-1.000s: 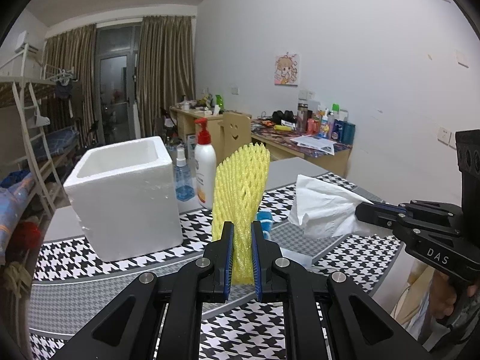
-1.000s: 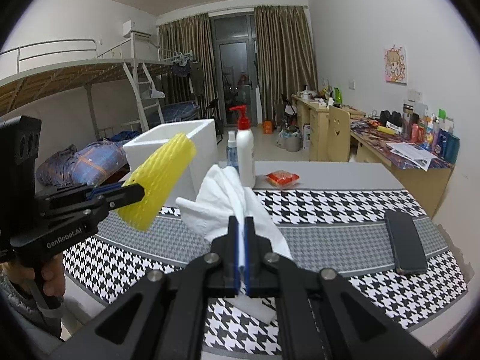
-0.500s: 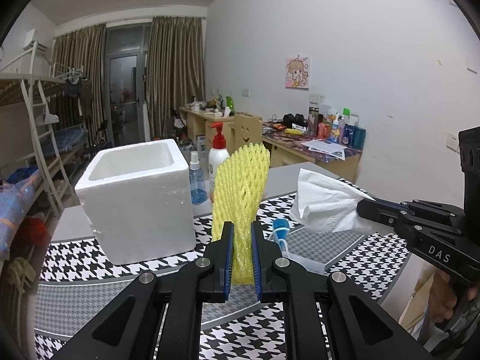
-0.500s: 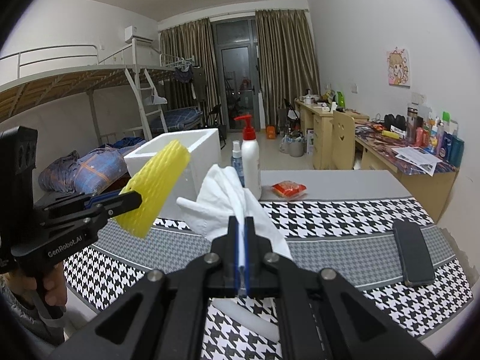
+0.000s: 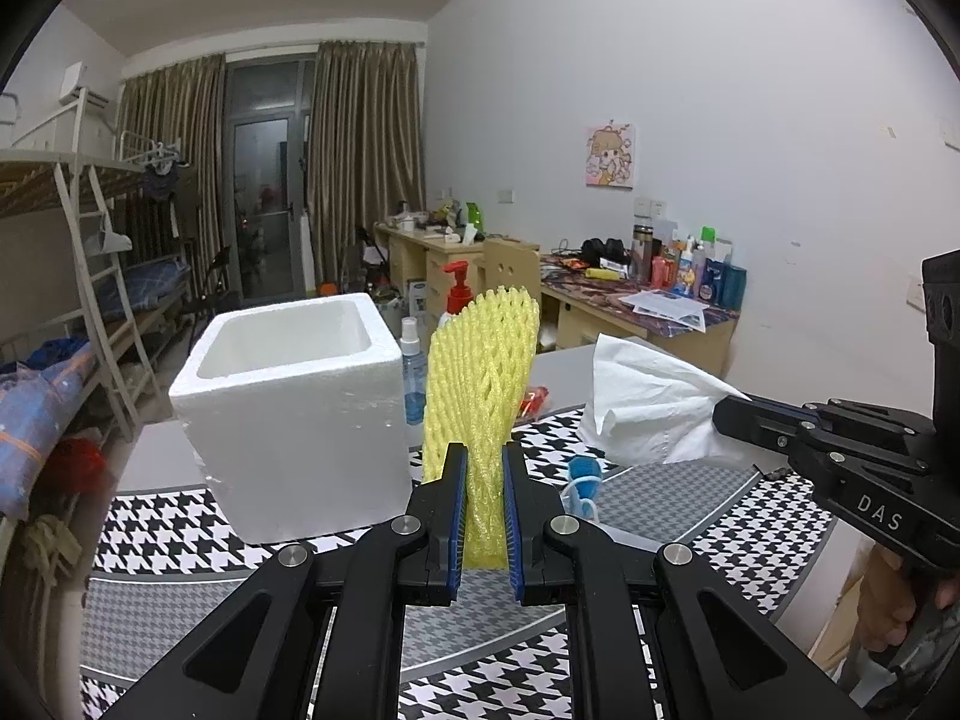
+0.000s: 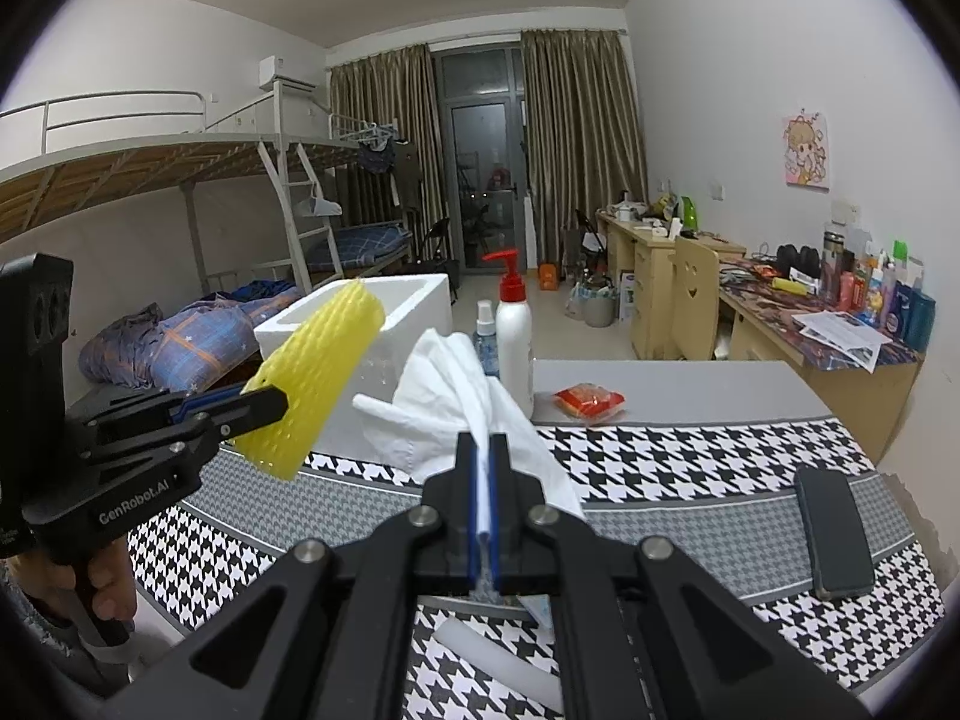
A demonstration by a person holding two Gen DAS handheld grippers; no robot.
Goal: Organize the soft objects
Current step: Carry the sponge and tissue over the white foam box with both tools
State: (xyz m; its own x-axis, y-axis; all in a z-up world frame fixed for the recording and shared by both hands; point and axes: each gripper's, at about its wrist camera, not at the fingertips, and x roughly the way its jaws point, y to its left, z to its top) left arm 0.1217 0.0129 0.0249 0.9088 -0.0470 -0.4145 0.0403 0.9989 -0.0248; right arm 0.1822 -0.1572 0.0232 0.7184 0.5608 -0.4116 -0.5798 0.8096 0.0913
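Note:
My left gripper point(image 5: 483, 468) is shut on a yellow foam net sleeve point(image 5: 480, 384), which stands upright above the houndstooth table. From the right wrist view the same sleeve point(image 6: 315, 378) tilts up to the right out of the left gripper point(image 6: 273, 403). A crumpled white tissue point(image 6: 456, 402) is pinched in my right gripper point(image 6: 483, 456), which is shut on it. In the left wrist view the tissue point(image 5: 645, 399) hangs from the right gripper point(image 5: 729, 411) at the right. An open white foam box point(image 5: 294, 414) stands just left of the sleeve; in the right wrist view the box point(image 6: 402, 306) lies behind it.
A red-pump lotion bottle point(image 6: 515, 342) and a small spray bottle point(image 6: 485, 336) stand beside the box. A red snack packet point(image 6: 588, 401) lies on the grey table part, a black phone point(image 6: 831, 534) at the right edge. A white tube point(image 6: 498, 663) lies near me.
Both grippers have risen slightly with their loads, so the box's open top shows lower in view. The grips have not changed.

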